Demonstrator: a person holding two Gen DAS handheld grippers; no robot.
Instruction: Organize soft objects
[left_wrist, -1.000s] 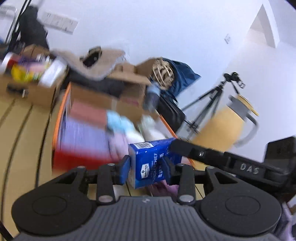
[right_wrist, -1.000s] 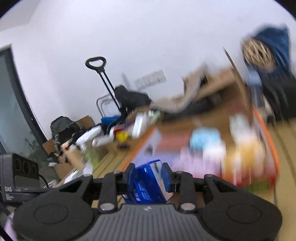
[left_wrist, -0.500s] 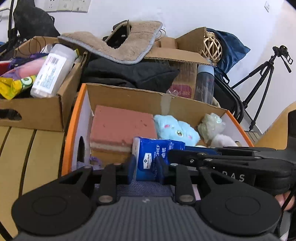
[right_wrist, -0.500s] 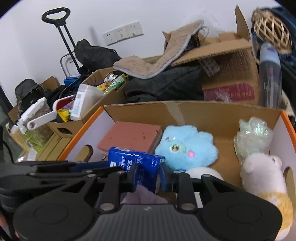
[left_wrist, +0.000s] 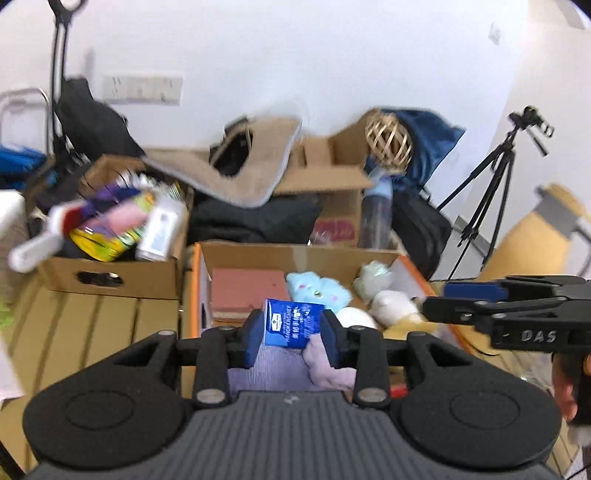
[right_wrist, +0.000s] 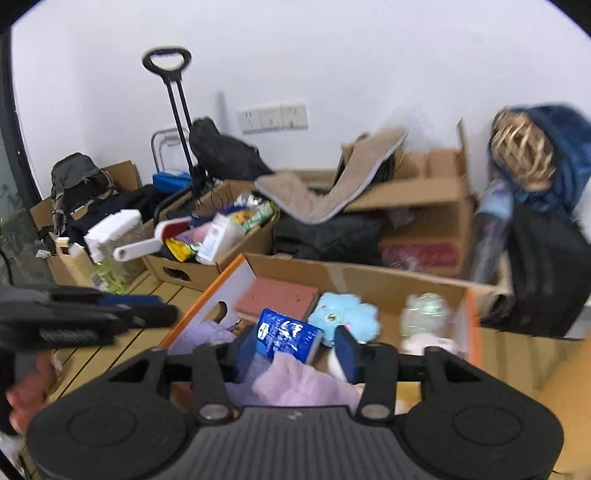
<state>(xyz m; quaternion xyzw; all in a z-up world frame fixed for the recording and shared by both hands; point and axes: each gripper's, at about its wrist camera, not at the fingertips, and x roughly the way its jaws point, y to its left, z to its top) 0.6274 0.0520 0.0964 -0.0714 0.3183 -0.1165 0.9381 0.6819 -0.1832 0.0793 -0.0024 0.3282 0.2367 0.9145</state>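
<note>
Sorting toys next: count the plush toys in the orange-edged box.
2: a blue plush behind the tissue pack, a white plush to its right. Others may be hidden.

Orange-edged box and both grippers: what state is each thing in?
Orange-edged box: open-topped, holding soft items.
Blue tissue pack: lying in the box on the purple cloth, free.
Left gripper: opening, clear of the pack.
Right gripper: opening, clear of the pack.
Blue plush: lying in the box.
</note>
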